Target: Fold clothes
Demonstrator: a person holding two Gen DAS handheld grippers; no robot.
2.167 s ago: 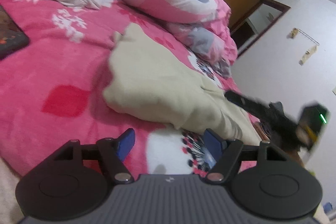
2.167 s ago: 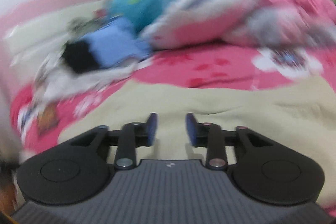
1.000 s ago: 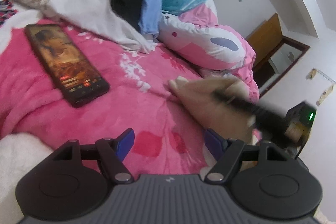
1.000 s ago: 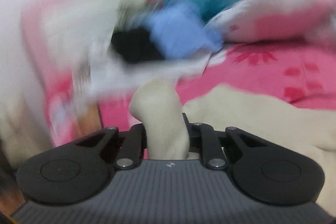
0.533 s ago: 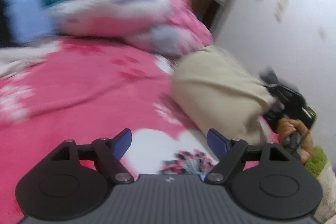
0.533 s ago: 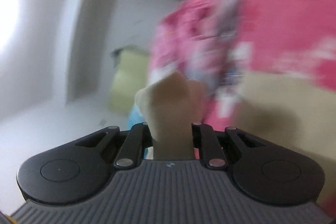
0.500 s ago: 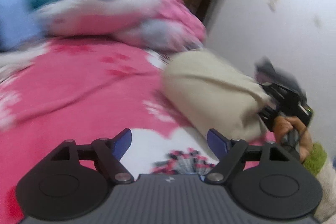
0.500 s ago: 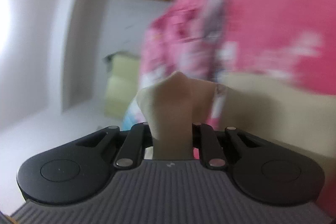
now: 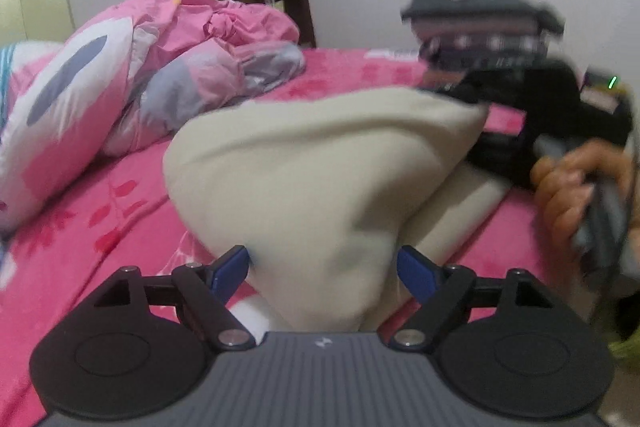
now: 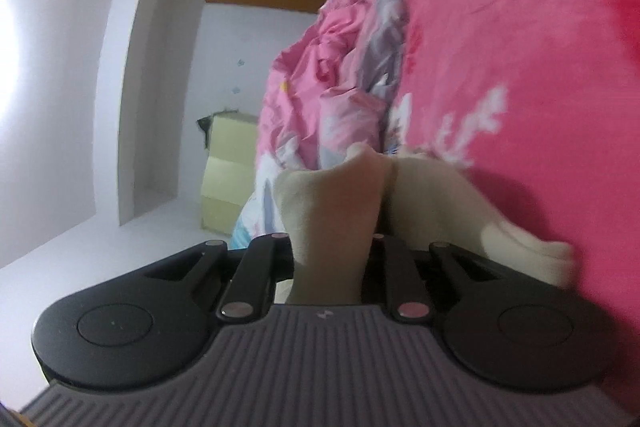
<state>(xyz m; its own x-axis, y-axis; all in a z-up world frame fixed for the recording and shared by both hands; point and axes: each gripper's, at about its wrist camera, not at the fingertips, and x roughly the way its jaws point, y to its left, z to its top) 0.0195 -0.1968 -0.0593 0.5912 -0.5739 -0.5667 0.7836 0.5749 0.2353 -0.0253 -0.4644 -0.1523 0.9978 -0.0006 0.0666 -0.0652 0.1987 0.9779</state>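
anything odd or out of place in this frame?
Nothing damaged or spilled. The cream knit garment is bunched and lifted off the pink floral bedspread, not flat: the right tool is shut on a fold of it, while the left tool hangs open around its lower edge.

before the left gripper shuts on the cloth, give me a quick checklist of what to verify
1. Right gripper has a firm hold on the beige cloth: ok, jaws are shut on a bunched end.
2. Left gripper is open: ok, blue pads are wide apart.
3. Cloth sits between the left pads: ok, a corner hangs in the gap.
4. Cloth is lifted off the pink blanket: cannot tell, part is raised but the lower edge is hidden.
5. Cloth is clear of the pink pillow: ok, they are apart.
6. Folded pile behind is clear of the cloth: cannot tell, blurred.
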